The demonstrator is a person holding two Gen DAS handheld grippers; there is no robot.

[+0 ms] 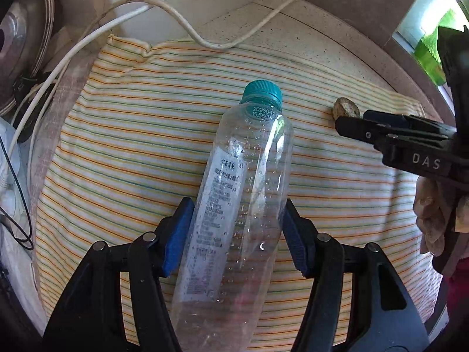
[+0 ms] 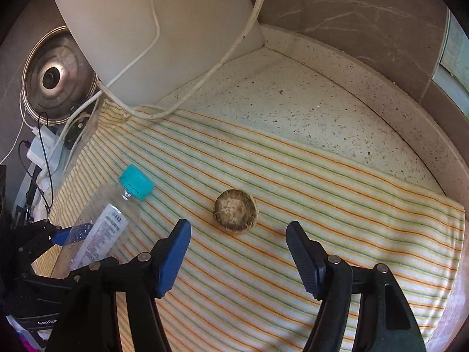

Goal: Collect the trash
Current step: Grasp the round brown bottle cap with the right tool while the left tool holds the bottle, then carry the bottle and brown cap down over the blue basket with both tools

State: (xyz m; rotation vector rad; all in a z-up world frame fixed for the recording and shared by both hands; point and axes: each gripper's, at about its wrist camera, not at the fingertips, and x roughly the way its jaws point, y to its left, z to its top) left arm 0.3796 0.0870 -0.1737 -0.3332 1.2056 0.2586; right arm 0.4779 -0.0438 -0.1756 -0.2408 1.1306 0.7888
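Note:
A clear plastic bottle (image 1: pixel 243 176) with a teal cap (image 1: pixel 262 89) lies on a striped cloth (image 1: pixel 132 146). My left gripper (image 1: pixel 238 205) is shut on it, with both blue pads (image 1: pixel 178 234) pressed against its lower body. The right wrist view shows the same bottle (image 2: pixel 99 220) at the left, in the left gripper (image 2: pixel 49 234). A small round brown piece (image 2: pixel 236 211) sits on the cloth to its right. My right gripper (image 2: pixel 238 224) stands open just short of it, one finger to each side, touching nothing. In the left wrist view the right gripper (image 1: pixel 351 123) reaches in beside the brown piece (image 1: pixel 346 108).
A white cylinder (image 2: pixel 152 29) stands at the back of the speckled counter (image 2: pixel 293 102), with white cables (image 2: pixel 205 79) trailing onto the cloth's far edge. A round metal disc (image 2: pixel 55 76) and tangled chargers sit at the left. A gloved hand (image 1: pixel 431 214) holds the right gripper.

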